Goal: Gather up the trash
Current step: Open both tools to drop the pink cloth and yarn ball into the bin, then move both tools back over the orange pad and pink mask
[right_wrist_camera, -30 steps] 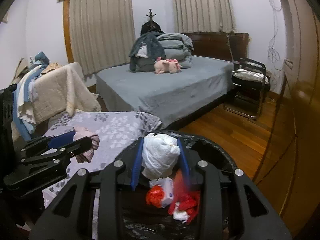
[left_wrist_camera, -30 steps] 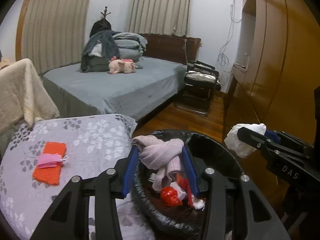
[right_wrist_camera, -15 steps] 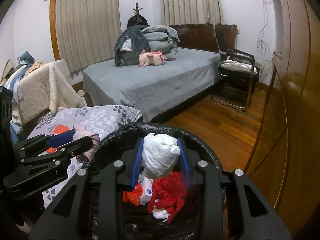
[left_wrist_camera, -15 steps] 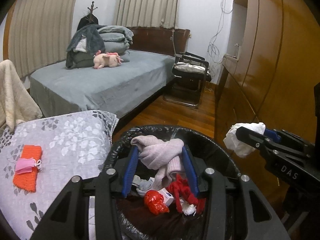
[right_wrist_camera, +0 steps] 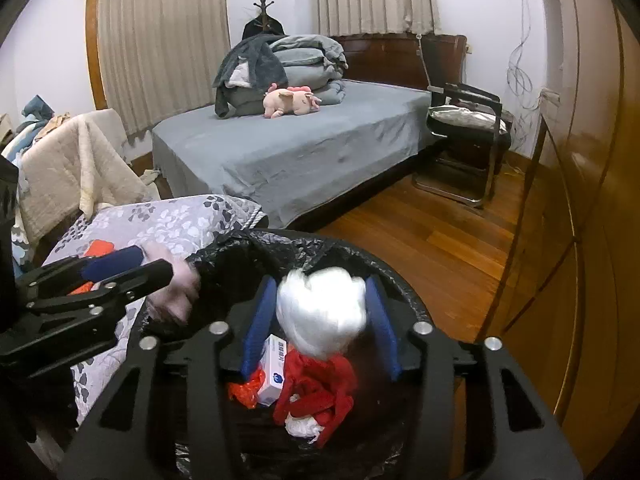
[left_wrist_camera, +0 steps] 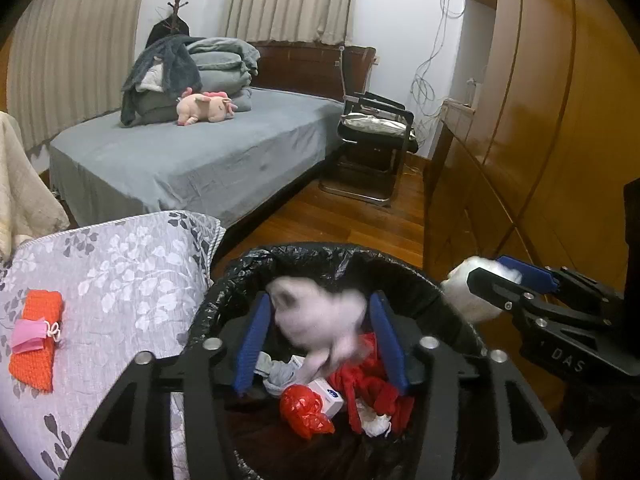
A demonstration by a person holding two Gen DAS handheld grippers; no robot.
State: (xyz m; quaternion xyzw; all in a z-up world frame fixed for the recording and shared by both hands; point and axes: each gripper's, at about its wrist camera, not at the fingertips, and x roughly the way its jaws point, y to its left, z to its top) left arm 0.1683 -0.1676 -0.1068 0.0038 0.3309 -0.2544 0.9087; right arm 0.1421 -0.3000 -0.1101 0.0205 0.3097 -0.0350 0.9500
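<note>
A pale pink crumpled cloth (left_wrist_camera: 320,312), blurred, sits between the blue pads of the left claw (left_wrist_camera: 320,336), directly above a round bin lined with a black plastic bag (left_wrist_camera: 248,272). The left claw's jaws have just been opening, and the pads now stand apart from the cloth on both sides. A white crumpled wad of paper (right_wrist_camera: 324,312), also blurred, sits between the blue pads of the right claw (right_wrist_camera: 320,324) over the same bin; its jaws have just been opening too, with a gap beside the wad. Inside the bin lie a red cloth (left_wrist_camera: 372,384), a red plastic scrap (left_wrist_camera: 304,408) and a small white box (left_wrist_camera: 328,394). Left of the bin, a grey floral quilt (left_wrist_camera: 120,280) carries an orange knitted cloth (left_wrist_camera: 38,344) with a pink face mask (left_wrist_camera: 30,332) on top. Beyond stands a grey bed (left_wrist_camera: 200,160) with a pink plush pig (left_wrist_camera: 204,106).
</note>
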